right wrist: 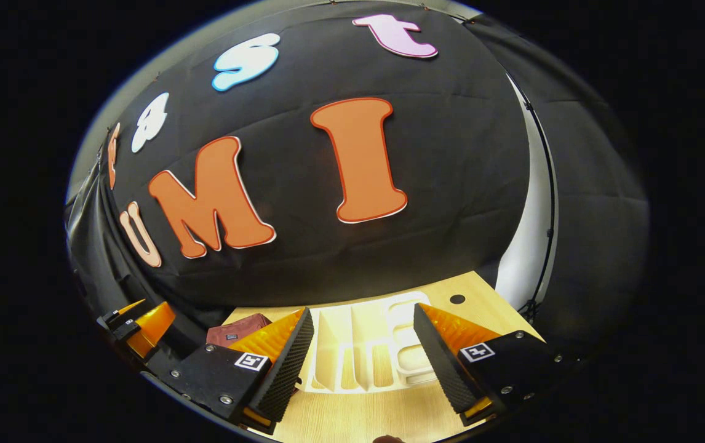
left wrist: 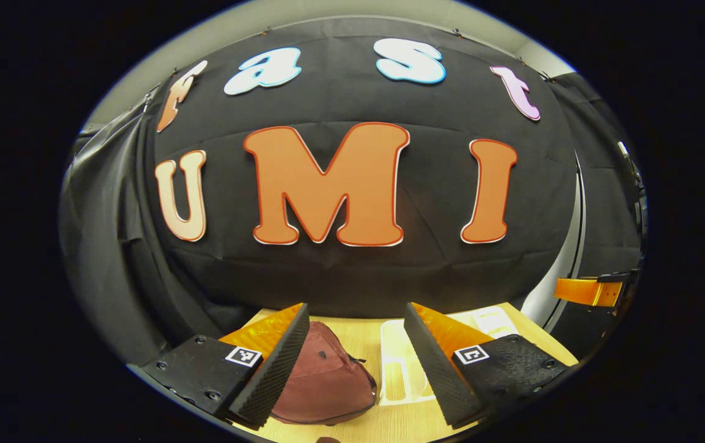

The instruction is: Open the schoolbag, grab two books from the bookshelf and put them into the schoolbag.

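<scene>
- Black cloth wall (left wrist: 340,271) hangs draped behind everything, soft and creased, and takes up most of both views from nine through twelve to three o'clock.
- Pale wooden table (right wrist: 352,418) with a straight grain sits below it at six o'clock; a small dark round hole (right wrist: 457,299) shows near its far right corner.
- White bookshelf (right wrist: 358,351), a smooth moulded rack with upright dividers, lies on the table just ahead of the right gripper (right wrist: 362,363), between its widely spread jaws; I cannot make out any books in it.
- Maroon schoolbag (left wrist: 325,381), rounded soft fabric with a zip seam along its edge, rests on the table at six to seven o'clock in the left gripper view, partly behind the left finger of the left gripper (left wrist: 352,375) and just beside the rack.
- Left gripper's jaws stand wide apart, holding nothing; their inner faces are finely ribbed.
- Both grippers hover apart from the bag and rack.
</scene>
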The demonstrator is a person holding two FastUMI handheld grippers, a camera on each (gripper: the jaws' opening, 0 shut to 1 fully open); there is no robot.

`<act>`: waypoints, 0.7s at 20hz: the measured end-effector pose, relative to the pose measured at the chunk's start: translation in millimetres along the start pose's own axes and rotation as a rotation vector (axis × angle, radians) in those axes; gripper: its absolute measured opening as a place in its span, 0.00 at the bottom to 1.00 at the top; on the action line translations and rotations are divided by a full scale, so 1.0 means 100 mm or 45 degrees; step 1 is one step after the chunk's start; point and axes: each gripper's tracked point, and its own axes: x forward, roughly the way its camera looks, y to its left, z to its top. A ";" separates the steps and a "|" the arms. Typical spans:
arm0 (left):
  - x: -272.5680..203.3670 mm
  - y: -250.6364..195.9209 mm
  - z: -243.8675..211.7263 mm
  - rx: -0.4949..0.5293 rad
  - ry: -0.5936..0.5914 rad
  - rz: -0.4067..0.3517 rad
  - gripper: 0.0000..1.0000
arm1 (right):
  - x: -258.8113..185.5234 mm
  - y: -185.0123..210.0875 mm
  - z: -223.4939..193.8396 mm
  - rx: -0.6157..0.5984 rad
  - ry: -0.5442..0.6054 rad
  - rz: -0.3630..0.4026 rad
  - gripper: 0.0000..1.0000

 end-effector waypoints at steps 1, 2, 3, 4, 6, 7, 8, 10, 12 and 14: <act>-0.04 0.03 -0.02 -0.001 -0.005 -0.003 1.00 | -0.09 0.08 -0.03 -0.005 -0.007 -0.004 0.97; -0.07 0.07 -0.02 0.004 -0.009 -0.001 0.98 | -0.16 0.17 -0.08 -0.006 -0.006 -0.002 0.97; -0.06 0.11 -0.02 0.008 -0.014 0.003 1.00 | -0.24 0.26 -0.12 -0.005 -0.006 0.000 0.97; -0.08 0.15 -0.02 0.005 -0.015 0.008 0.98 | -0.32 0.35 -0.16 -0.006 -0.006 0.002 0.97; -0.12 0.17 -0.03 -0.017 -0.009 0.008 0.97 | -0.49 0.45 -0.22 -0.007 -0.005 -0.003 0.97; -0.15 0.19 -0.04 -0.023 -0.009 0.011 1.00 | -0.56 0.47 -0.24 -0.006 0.000 -0.002 0.97; -0.17 0.22 -0.02 -0.022 -0.012 0.016 1.00 | -0.63 0.52 -0.26 -0.005 0.003 0.002 0.97; -0.20 0.28 -0.02 -0.017 -0.014 0.023 0.97 | -0.74 0.60 -0.27 -0.008 -0.002 0.001 0.97; -0.29 0.34 0.02 -0.020 -0.024 0.031 0.97 | -0.83 0.71 -0.32 -0.008 0.003 0.005 1.00; -0.42 0.46 0.02 -0.026 -0.030 0.038 0.97 | -0.89 0.76 -0.34 -0.011 0.004 0.007 0.97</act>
